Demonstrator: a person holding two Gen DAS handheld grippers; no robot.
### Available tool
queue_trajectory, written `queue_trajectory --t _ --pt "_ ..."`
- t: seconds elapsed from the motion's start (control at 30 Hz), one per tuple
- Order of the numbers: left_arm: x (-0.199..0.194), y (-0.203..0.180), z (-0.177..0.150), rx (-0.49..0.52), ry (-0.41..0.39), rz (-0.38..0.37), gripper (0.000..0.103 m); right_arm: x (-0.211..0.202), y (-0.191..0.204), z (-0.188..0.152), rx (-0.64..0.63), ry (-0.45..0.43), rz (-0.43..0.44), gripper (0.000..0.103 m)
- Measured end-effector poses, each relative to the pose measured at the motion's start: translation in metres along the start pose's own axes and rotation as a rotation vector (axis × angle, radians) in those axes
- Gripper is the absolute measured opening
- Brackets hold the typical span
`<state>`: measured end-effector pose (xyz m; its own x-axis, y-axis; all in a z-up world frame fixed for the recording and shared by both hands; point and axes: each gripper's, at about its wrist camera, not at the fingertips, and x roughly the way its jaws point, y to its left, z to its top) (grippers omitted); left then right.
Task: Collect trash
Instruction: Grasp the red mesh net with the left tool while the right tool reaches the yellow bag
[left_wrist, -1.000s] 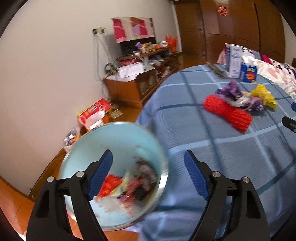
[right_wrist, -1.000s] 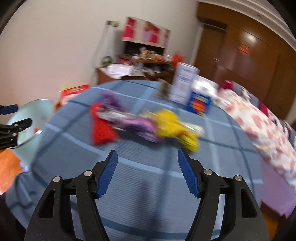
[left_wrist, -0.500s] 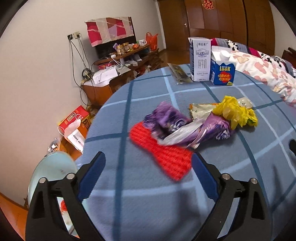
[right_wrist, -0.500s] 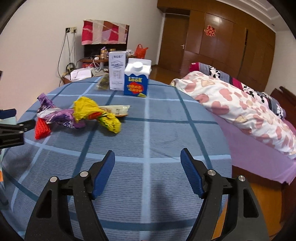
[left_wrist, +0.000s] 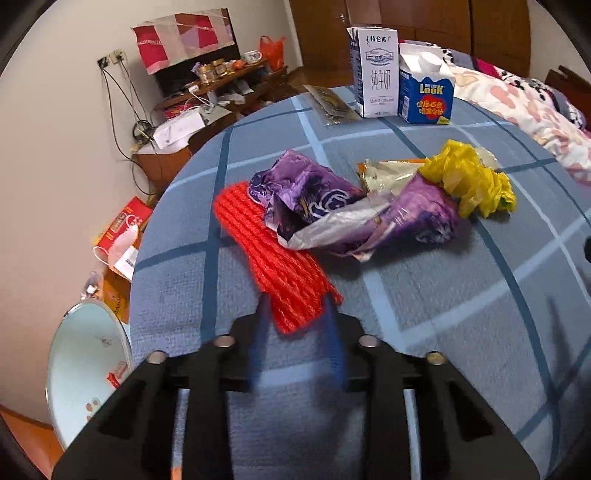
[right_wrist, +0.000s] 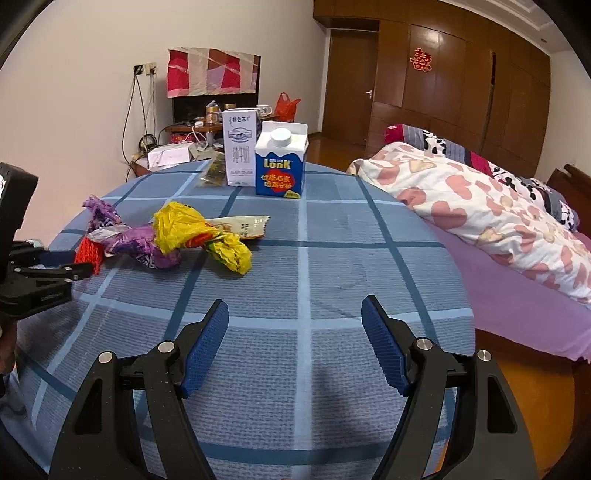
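Left gripper (left_wrist: 297, 314) reaches low over the table (left_wrist: 461, 332), blurred fingers pinching the red mesh's (left_wrist: 273, 258) near end, while right gripper (right_wrist: 295, 332) hovers level, jaws wide apart.

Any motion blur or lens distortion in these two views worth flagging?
Left wrist view: the claw's blue pads are smeared by motion around the near end of the red mesh, while the purple wrapper is sharp. Right wrist view: sharp throughout, open claw crisp. Both views: fisheye curves the table edge, dark corners.
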<state>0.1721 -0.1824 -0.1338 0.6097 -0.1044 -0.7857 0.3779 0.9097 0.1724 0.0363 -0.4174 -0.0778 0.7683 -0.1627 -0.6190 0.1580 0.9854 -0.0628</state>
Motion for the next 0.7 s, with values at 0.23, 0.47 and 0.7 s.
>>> queue_trajectory --t 0.23,0.47,0.7 --pt "-0.02 0.033 -0.014 -0.007 -0.044 -0.023 0.017 0.011 0.017 0.015 -0.026 0.011 0.004 0.074" --pt "-0.039 0.052 -0.023 -0.008 -0.096 -0.017 0.016 0.054 0.032 0.042 -0.028 0.109 0.026 0.073" --pt "-0.055 0.038 -0.033 0.054 -0.143 -0.06 0.016 0.091 0.04 0.052 -0.017 0.216 0.066 0.059"
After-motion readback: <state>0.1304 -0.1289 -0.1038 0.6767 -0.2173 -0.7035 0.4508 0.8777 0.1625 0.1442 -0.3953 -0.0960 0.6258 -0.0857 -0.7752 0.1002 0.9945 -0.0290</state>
